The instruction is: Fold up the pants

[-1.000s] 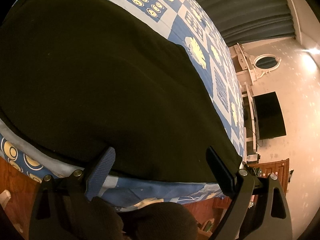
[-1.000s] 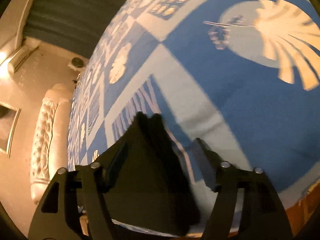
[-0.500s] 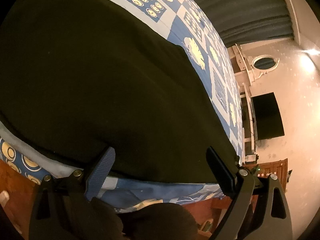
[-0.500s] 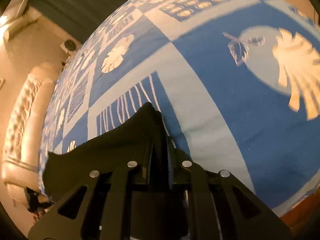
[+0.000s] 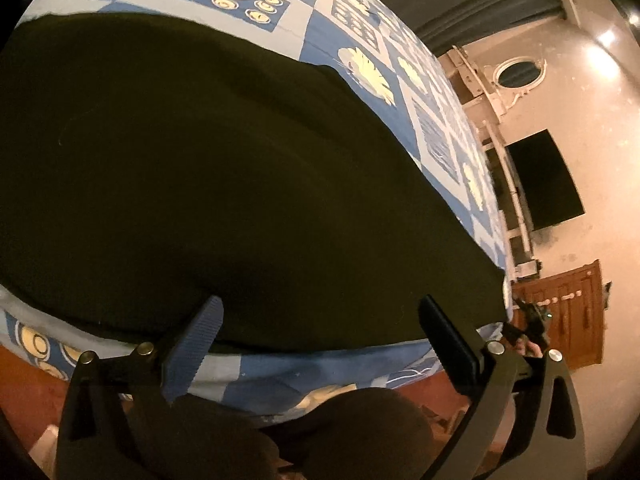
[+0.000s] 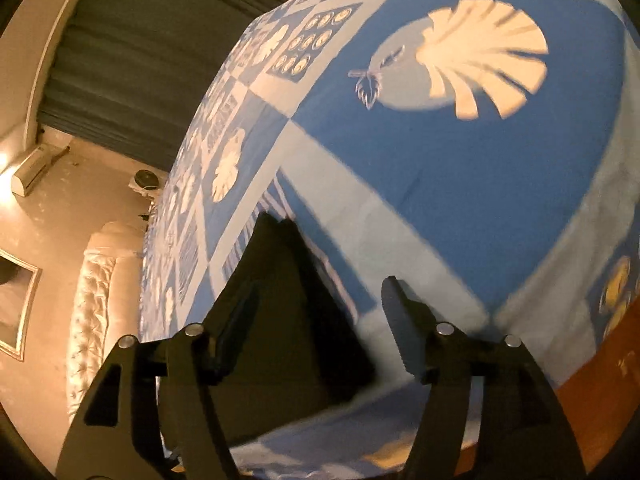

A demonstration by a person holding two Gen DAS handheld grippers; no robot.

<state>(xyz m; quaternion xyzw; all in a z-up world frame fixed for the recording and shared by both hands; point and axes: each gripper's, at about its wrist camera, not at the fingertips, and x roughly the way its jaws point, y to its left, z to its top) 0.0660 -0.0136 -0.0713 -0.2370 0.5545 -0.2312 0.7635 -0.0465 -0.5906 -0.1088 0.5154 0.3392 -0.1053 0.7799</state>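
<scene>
Right wrist view: the pants (image 6: 288, 320) corner lies between the just-reopened jaws of the right hand-held gripper (image 6: 320, 304), untouched; the left hand-held gripper (image 5: 320, 320) gapes wide, empty, at the pants' near edge on the bed (image 5: 280, 372).

black gripper frames (image 5: 320, 344), silver screws, ribbed blue pad (image 5: 196, 344)

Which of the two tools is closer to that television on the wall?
Left. The television shows only in the left tool's view, across the room beyond the bed. The right tool faces a sofa instead, over the pants' corner.
</scene>
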